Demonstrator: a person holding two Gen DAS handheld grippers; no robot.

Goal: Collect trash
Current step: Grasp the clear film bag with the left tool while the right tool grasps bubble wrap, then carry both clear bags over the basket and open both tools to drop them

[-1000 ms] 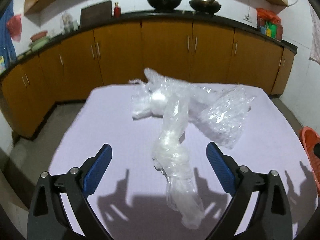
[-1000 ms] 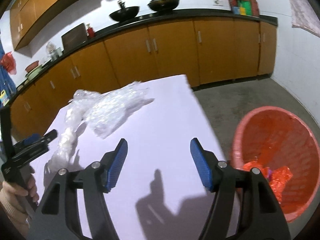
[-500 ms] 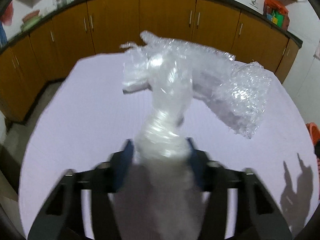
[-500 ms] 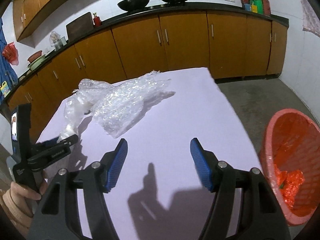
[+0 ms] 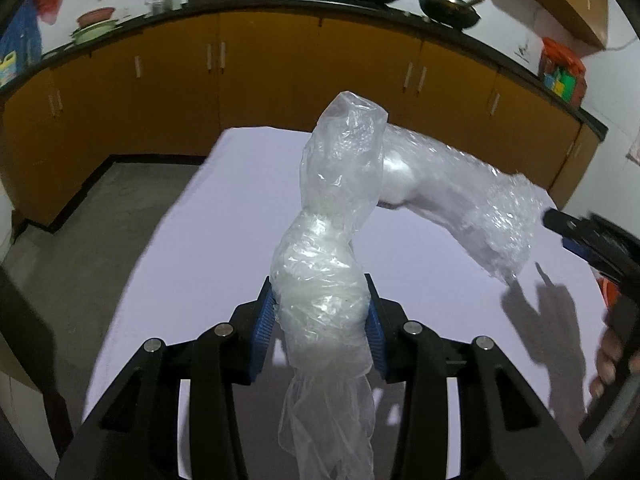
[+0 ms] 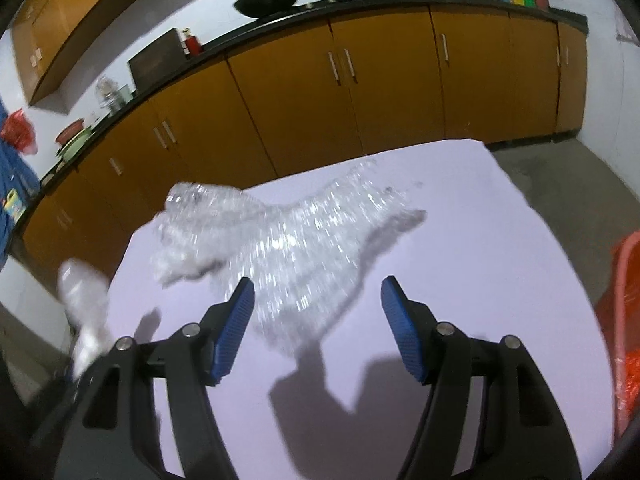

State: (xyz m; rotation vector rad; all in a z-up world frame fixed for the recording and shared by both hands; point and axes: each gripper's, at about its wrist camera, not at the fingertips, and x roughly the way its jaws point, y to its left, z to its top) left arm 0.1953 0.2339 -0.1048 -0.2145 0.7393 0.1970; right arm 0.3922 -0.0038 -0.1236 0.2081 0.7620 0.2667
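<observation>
Left claw [image 5: 320, 320] clamped on twisted neck of clear plastic bag [image 5: 340, 184]; right claw [image 6: 316, 320] apart over bubble wrap [image 6: 296, 240]. Both light, limp, slippery; grip bunched folds.

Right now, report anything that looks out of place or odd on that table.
Crumpled clear plastic wrap sprawls across the table, trash not yet binned. The left gripper pinches its twisted end; the right gripper hovers open.
</observation>
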